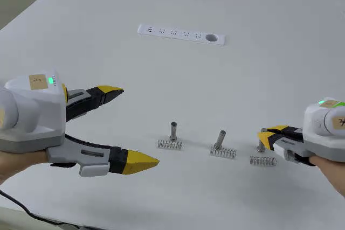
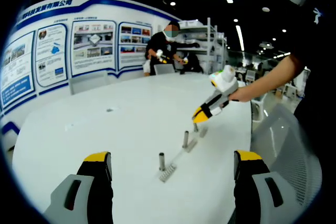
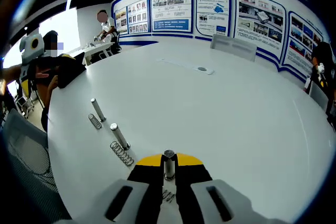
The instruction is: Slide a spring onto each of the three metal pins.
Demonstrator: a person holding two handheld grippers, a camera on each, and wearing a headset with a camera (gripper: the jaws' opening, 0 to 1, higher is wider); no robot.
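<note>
**Right gripper pinches a pin, left gripper is wide open**

The right gripper is squeezed tight on the held pin. The pin stands up between the gripper's yellow tips. The first spring lies flat on the table, just beside those tips and near the pin's foot.

A little way out in front of the right gripper stands the middle pin. The middle spring lies flat at its foot. Farther on stands the last pin, with the last spring lying flat at its foot. There is a strip of bare table between each pin and the next.

Past the last pin is the left gripper. Its jaws are spread wide and hold nothing. The last pin is in front of its tips, apart from them.

The near edge of the table runs just under the left gripper's body. Beyond both grippers the table is wide and bare. A white power strip lies flat out there, well apart from the pins. The table's side edge is far off, past the left gripper's outer side.
</note>
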